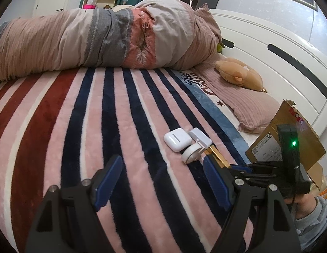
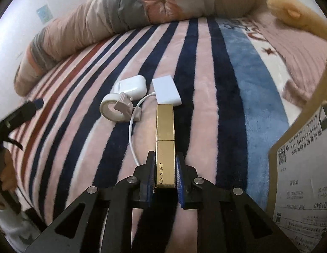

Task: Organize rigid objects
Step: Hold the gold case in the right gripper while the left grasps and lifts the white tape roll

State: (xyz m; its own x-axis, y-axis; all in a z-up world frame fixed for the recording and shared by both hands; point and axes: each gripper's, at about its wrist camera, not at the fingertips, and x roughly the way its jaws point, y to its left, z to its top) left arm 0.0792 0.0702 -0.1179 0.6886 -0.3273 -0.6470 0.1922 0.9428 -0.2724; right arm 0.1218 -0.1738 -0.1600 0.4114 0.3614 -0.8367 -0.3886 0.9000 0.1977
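Note:
My right gripper (image 2: pixel 165 158) is shut on a gold rectangular tube (image 2: pixel 165 135) marked CALAISVIP, held low over the striped blanket and pointing at the other items. Ahead lie a white earbud case (image 2: pixel 131 86), a white adapter (image 2: pixel 166 90) with its cable (image 2: pixel 132 130), and a roll of white tape (image 2: pixel 111 110) with a beige clip (image 2: pixel 126 105). In the left wrist view the earbud case (image 1: pixel 177 139), adapter (image 1: pixel 200 138), tape roll (image 1: pixel 190 154) and gold tube (image 1: pixel 218 158) show to the right. My left gripper (image 1: pixel 163 167) is open and empty above the blanket, left of them.
A cardboard box (image 1: pixel 289 139) stands at the right, with its labelled flap (image 2: pixel 302 164) close to my right gripper. A rolled duvet (image 1: pixel 100 40) lies across the back. A pink pillow (image 1: pixel 243 101) and a plush toy (image 1: pixel 239 74) sit by the white headboard (image 1: pixel 279 52).

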